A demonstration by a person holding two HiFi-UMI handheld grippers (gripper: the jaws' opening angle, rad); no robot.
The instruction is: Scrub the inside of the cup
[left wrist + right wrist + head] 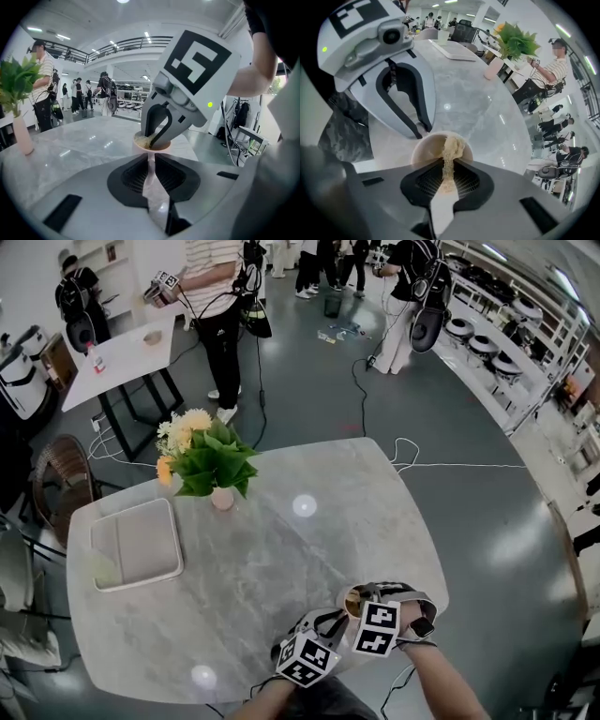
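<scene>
Cup [423,152] stands on worktop [281,549]. Left gripper [151,161]: fingers narrow, clamping the cup wall. Right gripper [443,177]: fingers pinch beige scrubber [452,146], its end inside the cup.

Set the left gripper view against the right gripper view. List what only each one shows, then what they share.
Only the left gripper view: the right gripper from outside, with its marker cube, and the left gripper shut on the cup's wall. Only the right gripper view: the left gripper from outside, the cup's inside from above, the right gripper shut on the beige scrub pad, and the tray. Both: cup, pad inside it, marble table, potted plant, people behind.
</scene>
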